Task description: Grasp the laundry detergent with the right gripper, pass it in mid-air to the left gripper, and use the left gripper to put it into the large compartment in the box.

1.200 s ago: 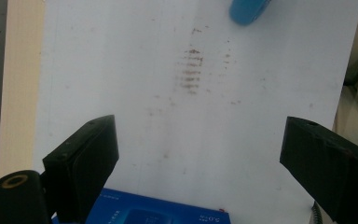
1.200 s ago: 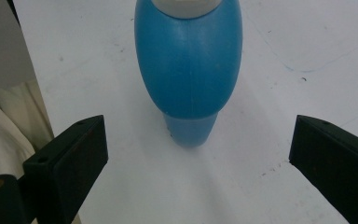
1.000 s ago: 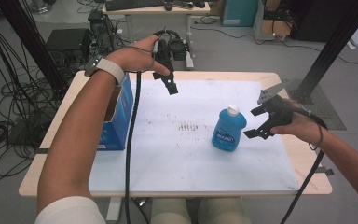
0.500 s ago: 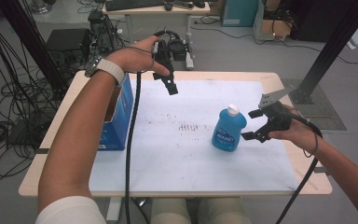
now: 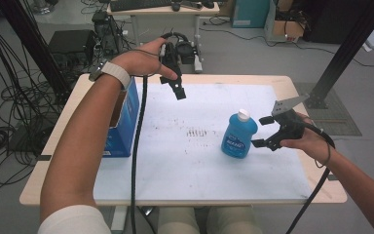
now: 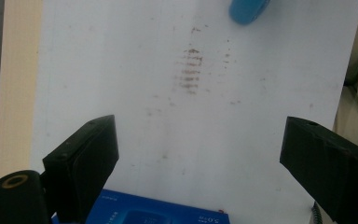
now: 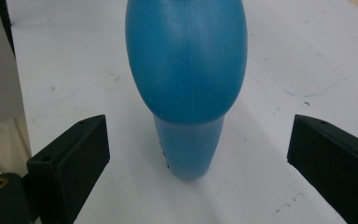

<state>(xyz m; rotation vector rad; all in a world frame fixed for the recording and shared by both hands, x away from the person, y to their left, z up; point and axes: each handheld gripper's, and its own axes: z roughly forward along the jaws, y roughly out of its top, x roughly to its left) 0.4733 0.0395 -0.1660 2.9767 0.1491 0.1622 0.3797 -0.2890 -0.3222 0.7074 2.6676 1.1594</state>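
Blue bottle (image 5: 239, 136) stands upright on the white mat (image 5: 199, 161), right of centre in the high view, white cap on top, label facing the camera. Contents can't be told: plastic is opaque, cap on. In the right gripper view the bottle (image 7: 187, 70) sits centre frame, w/ its rounded blue body up top and narrower base touching the mat (image 7: 279, 60) lower down.

Right gripper (image 5: 261, 130) is held in the person's right hand (image 5: 311, 141) at mid-right of the high view, just beside the bottle's right side, pointing at it. Jaws spread wide, one above the other in that view; nothing gripped. In its own view the right gripper (image 7: 193, 158) shows both black jaws at lower left & lower right, well clear of the bottle on each side, bottle base between them but farther along; no contact.

Left gripper (image 5: 177, 87) is up in the air at upper centre of the high view, in the left hand (image 5: 143, 58), tilted down toward the mat. In its own view the left gripper (image 6: 200, 149) has jaws wide apart w/ nothing between, only the bare, smudged mat (image 6: 121, 70) under them.

Blue box (image 5: 124, 122) stands on the table (image 5: 292, 83) at centre-left of the high view, beside the mat's left edge, partly behind the left forearm. Can't tell if it's open or what's inside. Its top edge (image 6: 158, 214) shows at bottom centre of the left gripper view; the bottle (image 6: 247, 9) shows at that view's top edge.
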